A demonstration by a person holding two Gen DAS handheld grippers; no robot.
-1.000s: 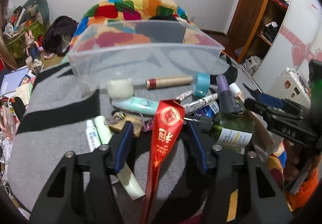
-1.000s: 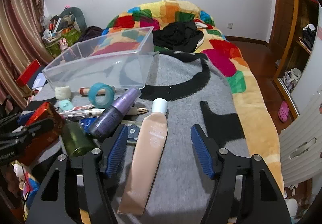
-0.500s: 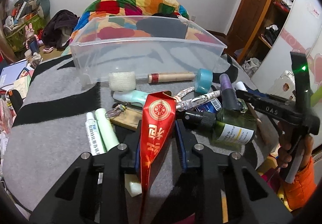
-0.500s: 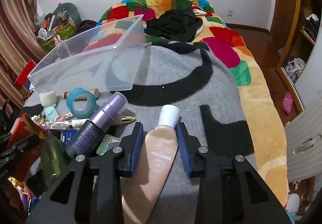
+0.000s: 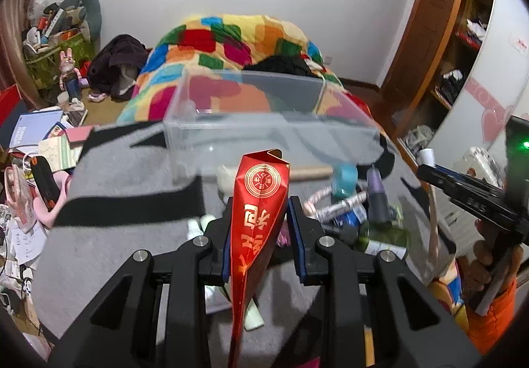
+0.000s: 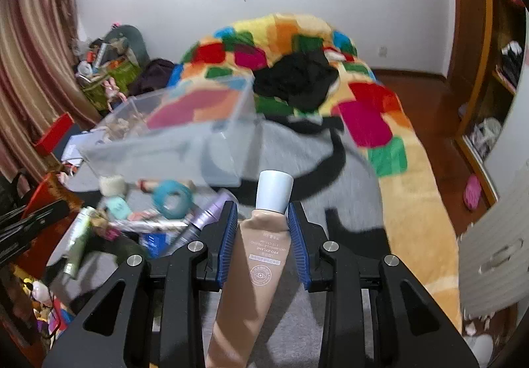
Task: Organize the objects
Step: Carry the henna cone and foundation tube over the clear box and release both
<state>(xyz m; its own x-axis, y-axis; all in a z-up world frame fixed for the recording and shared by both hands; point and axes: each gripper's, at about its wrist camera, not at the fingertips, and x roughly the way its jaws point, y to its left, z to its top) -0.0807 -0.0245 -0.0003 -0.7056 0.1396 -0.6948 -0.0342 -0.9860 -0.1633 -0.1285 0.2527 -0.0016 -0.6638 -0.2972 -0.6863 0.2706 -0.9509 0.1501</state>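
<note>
My left gripper (image 5: 259, 229) is shut on a long red packet with gold print (image 5: 259, 202) and holds it above the grey blanket. My right gripper (image 6: 262, 232) is shut on a beige tube with a white cap (image 6: 261, 249), lifted off the blanket. A clear plastic bin (image 5: 264, 123) stands ahead of both; it also shows in the right wrist view (image 6: 185, 136). The right gripper (image 5: 469, 189) shows at the right edge of the left wrist view.
A pile of toiletries lies before the bin: a teal tape roll (image 6: 172, 197), a purple bottle (image 5: 375, 196), a green bottle (image 5: 380, 239), a cardboard tube (image 5: 312, 172), white tubes (image 5: 195, 225). A colourful quilt (image 6: 297, 47) lies behind. Clutter fills the floor at left.
Both grippers closed from open, the left on the red packet and the right on the beige tube, and both lifted their objects up off the blanket.
</note>
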